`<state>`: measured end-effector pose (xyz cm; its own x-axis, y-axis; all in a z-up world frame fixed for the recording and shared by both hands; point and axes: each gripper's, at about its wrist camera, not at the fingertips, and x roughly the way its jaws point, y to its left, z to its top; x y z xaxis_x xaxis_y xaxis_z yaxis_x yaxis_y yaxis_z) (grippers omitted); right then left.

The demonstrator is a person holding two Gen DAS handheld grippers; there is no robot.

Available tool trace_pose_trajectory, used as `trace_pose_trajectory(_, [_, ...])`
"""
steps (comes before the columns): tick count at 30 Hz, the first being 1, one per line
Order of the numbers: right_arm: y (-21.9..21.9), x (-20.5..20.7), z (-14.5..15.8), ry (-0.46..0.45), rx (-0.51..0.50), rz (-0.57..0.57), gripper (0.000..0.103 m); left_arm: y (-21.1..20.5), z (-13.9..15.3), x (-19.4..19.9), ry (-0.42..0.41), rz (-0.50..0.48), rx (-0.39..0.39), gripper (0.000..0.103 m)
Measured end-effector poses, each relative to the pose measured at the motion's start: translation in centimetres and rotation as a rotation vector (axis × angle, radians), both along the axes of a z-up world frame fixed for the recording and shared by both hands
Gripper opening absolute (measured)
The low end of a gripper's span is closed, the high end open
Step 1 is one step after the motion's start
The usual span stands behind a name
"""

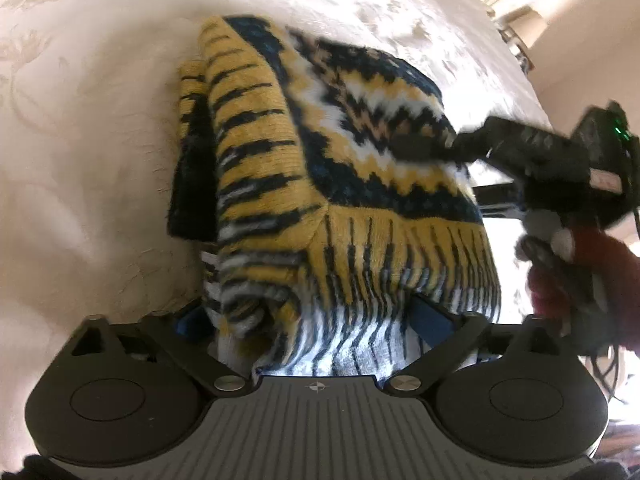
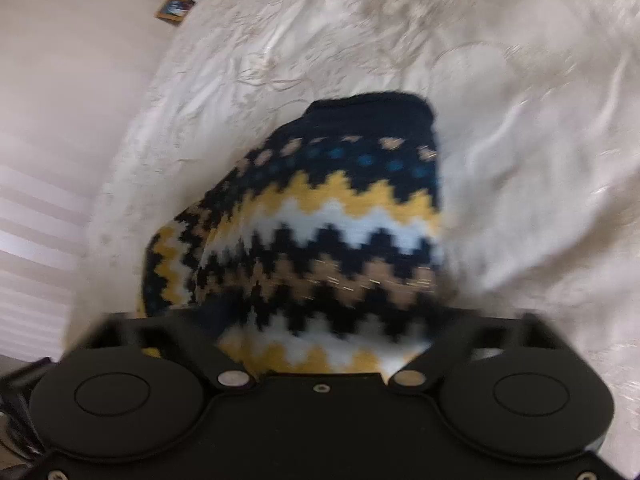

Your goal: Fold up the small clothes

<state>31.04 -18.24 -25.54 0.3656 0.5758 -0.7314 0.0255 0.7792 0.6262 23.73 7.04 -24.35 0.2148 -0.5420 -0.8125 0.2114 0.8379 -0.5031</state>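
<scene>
Sweater [image 1: 320, 184] | bunched between left hand-held gripper [image 1: 316, 336] jaws, seemingly gripped | right: unclear

- A knitted sweater [image 1: 320, 184], yellow, black and white with zigzag bands, fills the centre of the frame, lying on a cream embossed bedspread [image 1: 80, 140].
- Its striped hem drapes over the left gripper [image 1: 320, 320] at the bottom, hiding the fingertips.
- The right gripper [image 1: 432, 148] reaches in from the right edge, its tip on the sweater's zigzag area, blurred.
</scene>
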Motion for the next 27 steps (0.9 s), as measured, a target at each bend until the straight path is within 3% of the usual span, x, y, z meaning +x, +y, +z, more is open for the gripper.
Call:
trace_pose_trajectory(1, [0.0, -0.3, 0.6, -0.015, -0.016, -0.001, 0.062, 0.1, 0.2, 0.0, 0.011, -0.001, -0.019, 0.065])
trace_pose_trajectory(3, [0.0, -0.9, 1.7, -0.035, -0.033, -0.015, 0.052, 0.0, 0.9, -0.4, -0.008, -0.009, -0.024, 0.052])
trace_pose_trajectory(6, [0.0, -2.3, 3.6, -0.066, -0.053, -0.042, 0.05, -0.8, 2.6, -1.4, -0.068, -0.05, -0.012, 0.04])
trace_pose_trajectory(16, [-4.1, -10.9, 10.4, -0.168, 0.005, -0.1, 0.05, -4.2, 8.8, -6.9, -0.184, -0.083, -0.063, 0.039])
trace_pose_trajectory(25, [-9.0, -18.4, 11.8, -0.159, 0.038, -0.051, 0.05, -5.5, 8.1, -8.9, -0.175, -0.099, -0.053, 0.039])
trace_pose_trajectory(27, [-9.8, -19.5, 11.3, -0.156, 0.039, -0.038, 0.055, -6.4, 7.1, -10.1, -0.161, -0.088, -0.039, 0.039])
